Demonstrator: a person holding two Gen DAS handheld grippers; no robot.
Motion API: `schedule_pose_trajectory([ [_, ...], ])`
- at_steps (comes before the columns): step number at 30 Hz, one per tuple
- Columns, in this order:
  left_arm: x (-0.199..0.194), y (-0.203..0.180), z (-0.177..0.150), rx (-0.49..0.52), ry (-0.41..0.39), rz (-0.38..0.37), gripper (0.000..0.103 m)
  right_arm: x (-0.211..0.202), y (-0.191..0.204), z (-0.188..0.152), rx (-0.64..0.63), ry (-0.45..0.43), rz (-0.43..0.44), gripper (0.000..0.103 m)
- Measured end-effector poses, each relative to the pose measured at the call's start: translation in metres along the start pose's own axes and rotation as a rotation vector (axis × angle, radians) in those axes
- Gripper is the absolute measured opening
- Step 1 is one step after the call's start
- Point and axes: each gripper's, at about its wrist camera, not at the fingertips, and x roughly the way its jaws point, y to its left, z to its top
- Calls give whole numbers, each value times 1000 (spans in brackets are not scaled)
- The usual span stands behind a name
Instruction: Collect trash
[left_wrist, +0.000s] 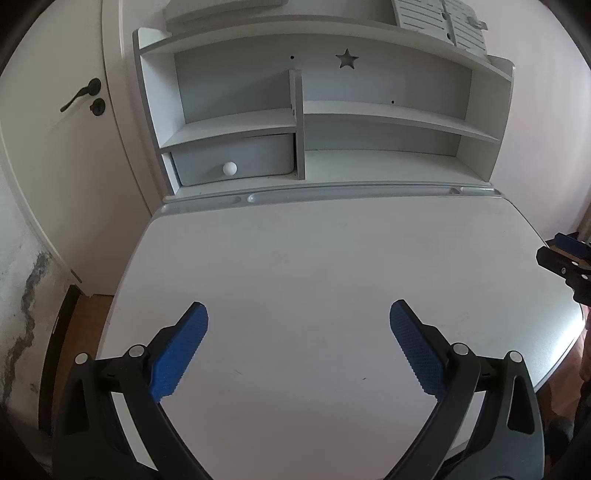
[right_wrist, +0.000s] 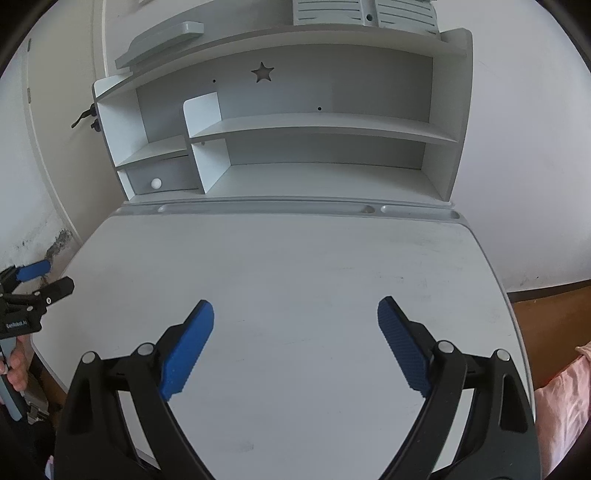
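Both cameras look forward and down along their own spread fingers, close over the near edge of the bench (left_wrist: 314, 258). The left view sits toward the left side, taking in the door (left_wrist: 74, 129) beside the shelf unit (left_wrist: 388, 118). The right view sits further right and faces the same shelf unit (right_wrist: 325, 129). Each catches the other gripper at its frame edge: right gripper (left_wrist: 565, 258), left gripper (right_wrist: 40, 280).

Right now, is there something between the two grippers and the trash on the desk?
No trash shows in either view, so nothing can be said to block it. The left gripper and the right gripper are both open over the white desk. The shelves behind also show no trash.
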Motion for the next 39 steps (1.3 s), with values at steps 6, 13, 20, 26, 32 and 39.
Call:
schedule_pose_trajectory([
  [6, -3, -7, 3, -2, -20, -8, 96, -6, -10, -7, 11, 0, -16, 88],
  [13, -3, -15, 2, 21, -21, -18, 96, -9, -12, -9, 2, 1, -32, 90],
  [20, -7, -15, 0, 17, -27, -20, 96, -10, -9, -9, -15, -4, -26, 90],
  [26, -10, -16, -1, 17, -31, -19, 96, -12, -6, -9, -27, -8, -27, 90],
  [32, -10, -19, -1, 25, -33, -23, 96, -15, -6, -10, -32, -11, -30, 90],
  [39, -11, -21, -2, 27, -32, -25, 96, -16, -6, -10, -36, -13, -32, 90],
])
